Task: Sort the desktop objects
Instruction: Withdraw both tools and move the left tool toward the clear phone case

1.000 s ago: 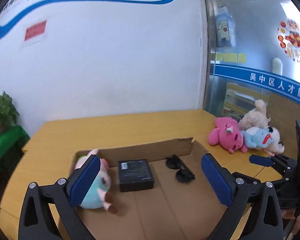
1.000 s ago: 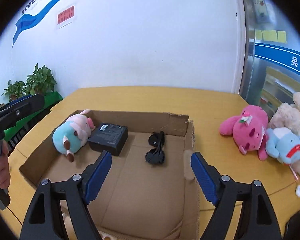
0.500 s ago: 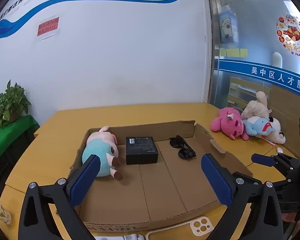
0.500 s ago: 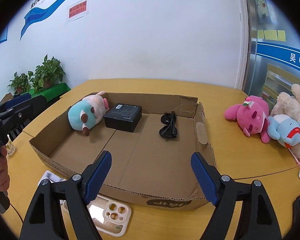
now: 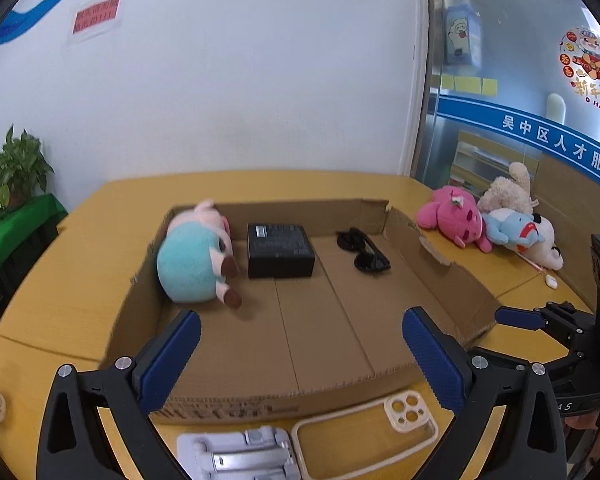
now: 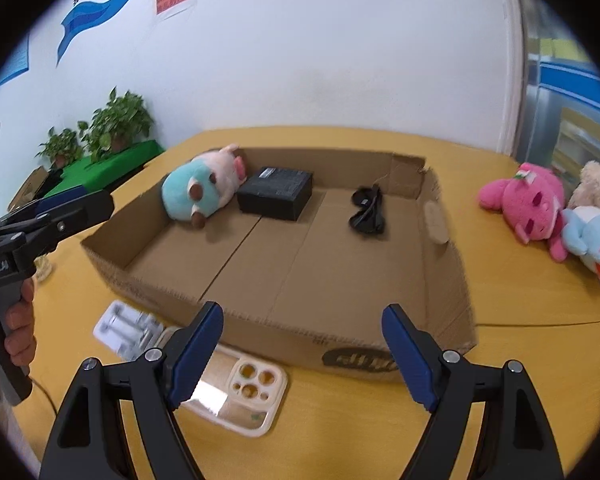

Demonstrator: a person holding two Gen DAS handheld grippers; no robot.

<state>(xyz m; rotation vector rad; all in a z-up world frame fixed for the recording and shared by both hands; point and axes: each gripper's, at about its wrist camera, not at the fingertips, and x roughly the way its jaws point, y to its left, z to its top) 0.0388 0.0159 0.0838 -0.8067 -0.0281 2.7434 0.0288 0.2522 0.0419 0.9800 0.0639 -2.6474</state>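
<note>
A shallow cardboard box (image 5: 440,264) (image 6: 448,280) lies on the yellow table. Inside it rest a teal-and-pink plush pig (image 5: 196,256) (image 6: 200,188), a black box (image 5: 280,244) (image 6: 276,188) and black sunglasses (image 5: 362,250) (image 6: 368,210). A cream phone case (image 5: 364,432) (image 6: 240,396) and a grey folding stand (image 5: 240,456) (image 6: 128,328) lie on the table before the box's near wall. My left gripper (image 5: 300,344) is open above that near wall, holding nothing. My right gripper (image 6: 302,344) is open and bare over the near wall, just right of the phone case.
Pink (image 5: 452,216) (image 6: 528,200), beige (image 5: 508,192) and blue (image 5: 516,232) (image 6: 592,236) plush toys lie in a pile right of the box. Potted plants (image 6: 100,128) stand on a green surface at the left. A white wall rises behind the table.
Both grippers have drawn back toward the table's near edge and sunk. The box's near wall, the phone case and the grey stand have come into view. Both stay open.
</note>
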